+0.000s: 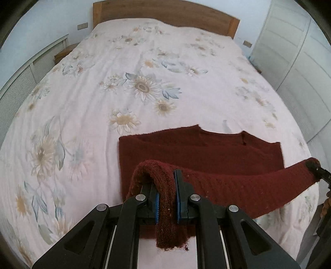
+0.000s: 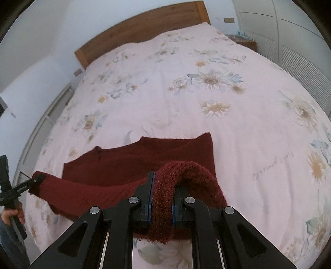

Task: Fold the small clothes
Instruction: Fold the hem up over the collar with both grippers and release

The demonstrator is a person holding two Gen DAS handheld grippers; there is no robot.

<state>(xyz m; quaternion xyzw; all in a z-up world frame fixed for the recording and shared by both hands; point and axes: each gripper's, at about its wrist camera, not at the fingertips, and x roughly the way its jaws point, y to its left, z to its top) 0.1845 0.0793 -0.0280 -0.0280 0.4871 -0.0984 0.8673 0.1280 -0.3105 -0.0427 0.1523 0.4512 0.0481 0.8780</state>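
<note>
I am in a home bedroom. A wide bed [image 1: 157, 68] under a pale flower-printed cover fills my view. At its far end stands a wooden headboard [image 1: 165, 14], a nightstand [image 2: 245, 42] sits beside it, and white louvred wardrobe doors [image 1: 300, 53] line the bed's side.

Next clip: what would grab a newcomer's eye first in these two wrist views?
The dark red knitted garment stands out first, lying at the near edge of the pale floral bedspread. Its near hem is lifted and stretched between the left gripper and the right gripper, each shut on a bunched corner. Behind, a wooden headboard closes the far end of the bed.
</note>
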